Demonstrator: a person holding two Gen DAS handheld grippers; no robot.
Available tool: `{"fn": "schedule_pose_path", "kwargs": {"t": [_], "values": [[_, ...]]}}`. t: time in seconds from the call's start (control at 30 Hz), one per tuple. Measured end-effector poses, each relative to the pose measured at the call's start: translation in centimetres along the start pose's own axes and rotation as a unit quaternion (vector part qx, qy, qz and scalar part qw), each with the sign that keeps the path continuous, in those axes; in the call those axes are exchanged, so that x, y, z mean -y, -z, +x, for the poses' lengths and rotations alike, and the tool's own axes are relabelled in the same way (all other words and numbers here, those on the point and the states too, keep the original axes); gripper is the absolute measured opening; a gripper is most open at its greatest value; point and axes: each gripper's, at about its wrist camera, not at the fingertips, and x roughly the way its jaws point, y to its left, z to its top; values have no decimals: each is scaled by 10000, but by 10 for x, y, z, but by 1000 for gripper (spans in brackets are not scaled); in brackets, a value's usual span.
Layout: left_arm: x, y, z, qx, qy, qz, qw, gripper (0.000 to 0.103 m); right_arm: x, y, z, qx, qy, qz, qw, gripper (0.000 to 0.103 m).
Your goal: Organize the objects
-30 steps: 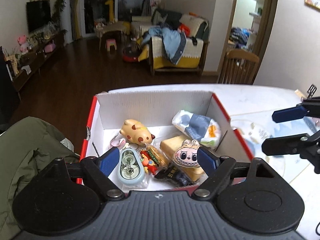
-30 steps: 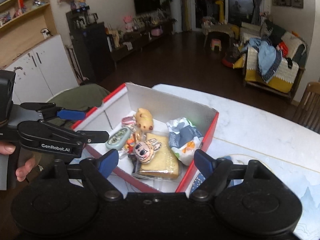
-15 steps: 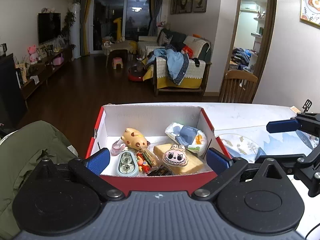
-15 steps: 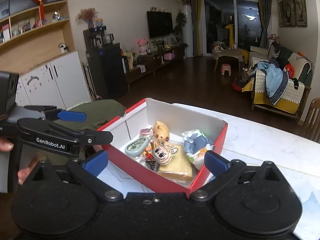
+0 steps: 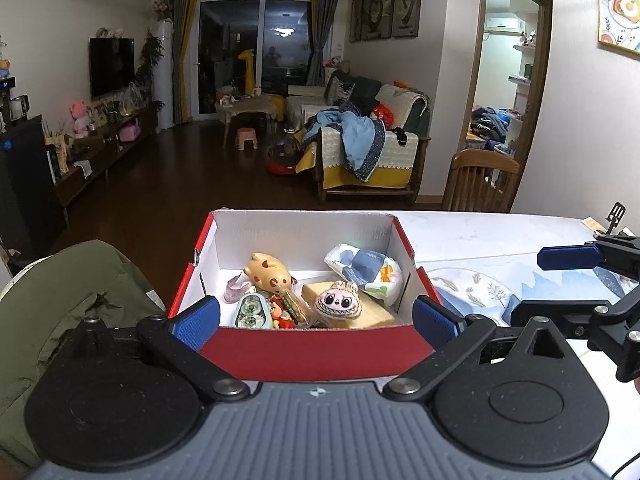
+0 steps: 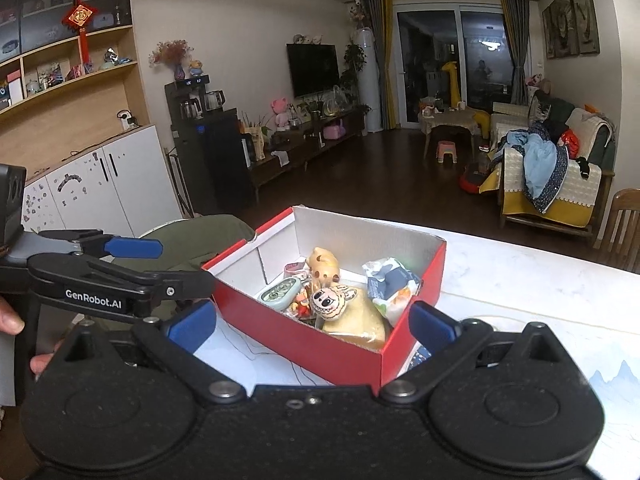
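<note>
Red box (image 5: 316,350) of toys just ahead of both wide-spread, empty grippers (image 5: 316,322) (image 6: 312,326).

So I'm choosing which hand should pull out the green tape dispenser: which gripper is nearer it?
Left. The left gripper faces the green tape dispenser across the box's near wall; the right gripper sits off the box's corner.

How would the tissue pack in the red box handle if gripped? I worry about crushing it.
The tissue pack looks soft and crinkled, so it would probably squash rather than break. Its glossy wrapper may slip between pads. It leans on the bread, so lifting it may nudge that.
</note>
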Motion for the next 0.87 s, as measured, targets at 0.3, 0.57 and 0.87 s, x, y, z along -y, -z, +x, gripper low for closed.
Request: {"fn": "schedule_pose_path", "kwargs": {"t": [0.3, 0.57, 0.87], "values": [[16, 9, -6, -37, -237, 85, 9997, 103, 5, 9, -6, -18, 6, 33, 10000, 103], [27, 13, -5, -92, -281, 109, 9995, 103, 10, 14, -9, -28, 7, 74, 10000, 103], [33, 12, -2, -154, -242, 26, 9996, 103, 39, 28, -16, -134, 209, 260, 9994, 103]]}}
